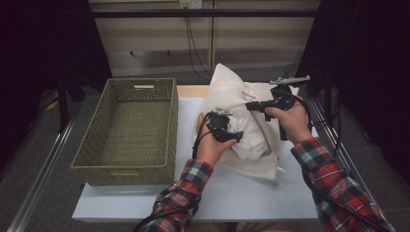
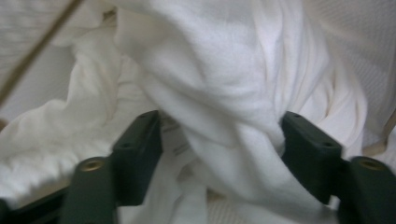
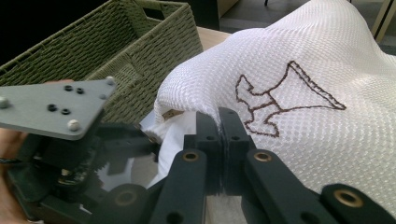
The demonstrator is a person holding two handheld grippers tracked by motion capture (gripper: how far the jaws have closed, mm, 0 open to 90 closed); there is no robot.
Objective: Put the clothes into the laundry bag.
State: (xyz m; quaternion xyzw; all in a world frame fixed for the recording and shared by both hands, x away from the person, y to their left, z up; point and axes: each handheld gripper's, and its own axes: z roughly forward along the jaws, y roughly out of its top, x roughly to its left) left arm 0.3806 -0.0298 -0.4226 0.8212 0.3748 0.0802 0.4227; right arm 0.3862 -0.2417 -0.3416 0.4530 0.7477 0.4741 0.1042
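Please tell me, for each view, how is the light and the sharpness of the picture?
High view: dim, dark at both sides, the basket and table lit evenly. Left gripper view: soft blur, the white cloth bright, almost washed out. Right gripper view: sharp on the mesh bag; near jaws slightly soft.

Both forearms wear red, blue and white plaid sleeves (image 1: 333, 179). The left gripper (image 1: 235, 137) and right gripper (image 1: 250, 106) are black, with brass-coloured pivot screws behind the jaws. A grey three-cornered plate (image 3: 53, 106) with dark and silver screws tops the left one, and a black cable (image 1: 162, 215) trails behind it.
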